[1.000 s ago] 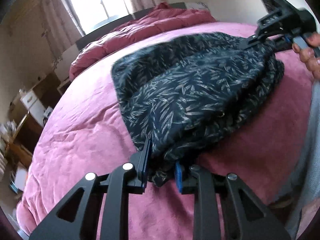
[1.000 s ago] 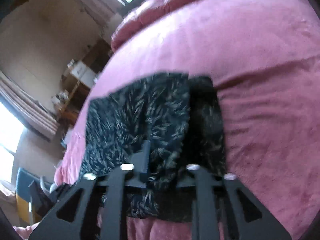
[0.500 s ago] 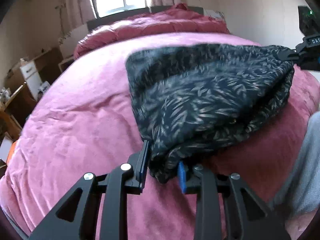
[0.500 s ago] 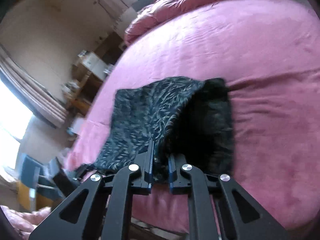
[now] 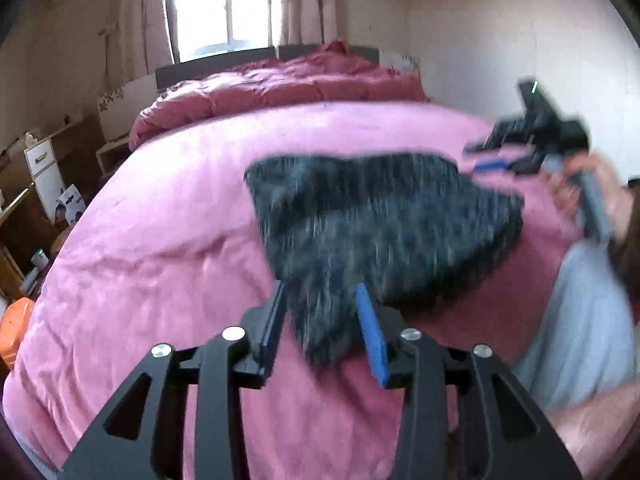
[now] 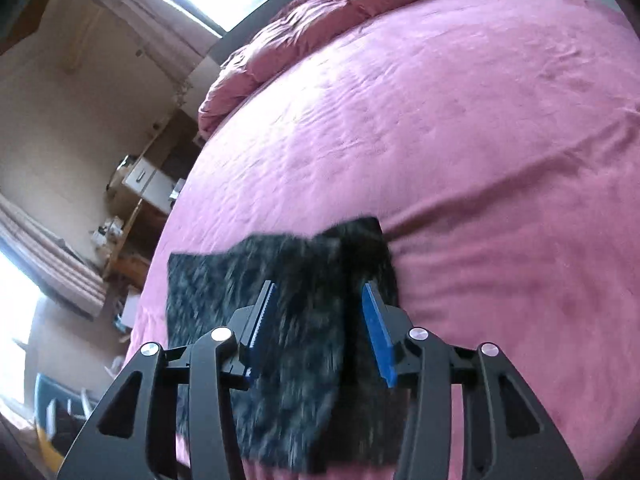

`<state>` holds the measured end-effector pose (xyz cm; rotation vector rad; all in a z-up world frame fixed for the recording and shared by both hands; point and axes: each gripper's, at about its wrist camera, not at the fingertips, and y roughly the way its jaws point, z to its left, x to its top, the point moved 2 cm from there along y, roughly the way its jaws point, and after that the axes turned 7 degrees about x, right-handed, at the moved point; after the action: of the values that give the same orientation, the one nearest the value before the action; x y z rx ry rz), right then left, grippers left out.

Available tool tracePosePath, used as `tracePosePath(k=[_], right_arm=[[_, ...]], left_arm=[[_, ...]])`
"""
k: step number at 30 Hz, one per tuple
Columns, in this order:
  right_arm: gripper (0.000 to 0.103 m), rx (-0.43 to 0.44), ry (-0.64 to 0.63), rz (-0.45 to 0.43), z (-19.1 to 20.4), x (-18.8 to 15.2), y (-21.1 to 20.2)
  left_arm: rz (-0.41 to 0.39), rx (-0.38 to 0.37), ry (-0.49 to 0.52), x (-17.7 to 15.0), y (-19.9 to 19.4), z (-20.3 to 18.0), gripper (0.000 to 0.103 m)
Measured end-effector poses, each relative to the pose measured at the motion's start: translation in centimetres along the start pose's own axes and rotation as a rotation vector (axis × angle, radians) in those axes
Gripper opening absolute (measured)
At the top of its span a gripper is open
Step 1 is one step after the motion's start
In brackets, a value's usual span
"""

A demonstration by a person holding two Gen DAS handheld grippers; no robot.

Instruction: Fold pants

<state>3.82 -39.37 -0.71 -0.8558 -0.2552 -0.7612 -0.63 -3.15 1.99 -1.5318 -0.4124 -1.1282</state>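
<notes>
Here the dark leaf-print pants (image 5: 380, 232) lie folded, blurred, on the pink bedspread (image 5: 160, 240). The left gripper (image 5: 322, 320) is spread, one corner of the cloth between its fingers. At two o'clock in the left view, the right gripper (image 6: 318, 320), also spread, is above the pants.

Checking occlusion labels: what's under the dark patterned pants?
The dark patterned pants lie folded on the pink bedspread, which shows all around them. The bedspread beneath and the pants' inner layers are covered.
</notes>
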Motion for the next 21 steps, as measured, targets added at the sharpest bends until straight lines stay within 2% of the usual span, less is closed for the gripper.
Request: tracePosePath(k=[2, 4, 6, 7, 8, 9, 10, 11, 12, 14, 15, 17, 18, 20, 21], right_arm=[[0.044, 0.03, 0.036, 0.029, 0.0, 0.6, 2.1], [0.044, 0.075, 0.039, 0.066, 0.4, 0.8, 4.0], [0.041, 0.105, 0.001, 0.088, 1.2, 0.5, 5.3], [0.035, 0.106, -0.027, 0.09, 1.1, 0.4, 5.4], [0.035, 0.101, -0.044, 0.09, 2.0, 0.0, 5.9], [0.034, 0.079, -0.07, 0.078, 2.3, -0.4, 5.9], [0.027, 0.065, -0.096, 0.066, 3.4, -0.5, 6.1], [0.018, 0.047, -0.16, 0.029, 4.3, -0.7, 5.3], [0.016, 0.008, -0.235, -0.029, 5.5, -0.9, 4.1], [0.015, -0.086, -0.346, -0.13, 7.3, -1.5, 2.4], [0.014, -0.156, -0.398, -0.153, 7.9, -2.1, 2.2], [0.014, -0.32, -0.458, -0.127, 7.9, -2.6, 4.0], [0.015, -0.36, -0.456, -0.085, 7.2, -2.5, 5.3], [0.024, -0.326, -0.38, -0.057, 5.7, -1.5, 6.0], [0.033, -0.28, -0.324, -0.081, 5.0, -0.8, 5.5]], left_arm=[[-0.014, 0.0, -0.001, 1.7, 1.5, -0.1, 0.041], [0.008, -0.017, 0.03, 4.1, 4.4, -1.1, 0.041], [0.072, -0.019, 0.063, 5.9, 7.8, -2.3, 0.041], [0.106, -0.006, 0.068, 6.7, 9.6, -2.6, 0.041], [0.142, 0.021, 0.067, 7.1, 11.3, -2.7, 0.042], [0.19, 0.039, 0.072, 7.1, 13.0, -2.6, 0.042], [0.226, 0.056, 0.061, 6.8, 14.4, -2.4, 0.043], [0.24, 0.064, 0.046, 6.4, 15.0, -2.1, 0.047], [0.248, 0.061, 0.006, 5.6, 15.7, -1.6, 0.049], [0.192, 0.029, -0.067, 4.3, 15.4, -0.9, 0.049], [0.177, 0.039, -0.062, 4.0, 15.0, -1.1, 0.049], [0.156, 0.074, -0.025, 3.9, 14.8, -1.8, 0.049], [0.155, 0.093, -0.009, 3.8, 14.8, -2.1, 0.049], [0.163, 0.09, -0.016, 3.9, 14.8, -1.9, 0.049], [0.17, 0.081, -0.027, 4.1, 14.8, -1.8, 0.049]])
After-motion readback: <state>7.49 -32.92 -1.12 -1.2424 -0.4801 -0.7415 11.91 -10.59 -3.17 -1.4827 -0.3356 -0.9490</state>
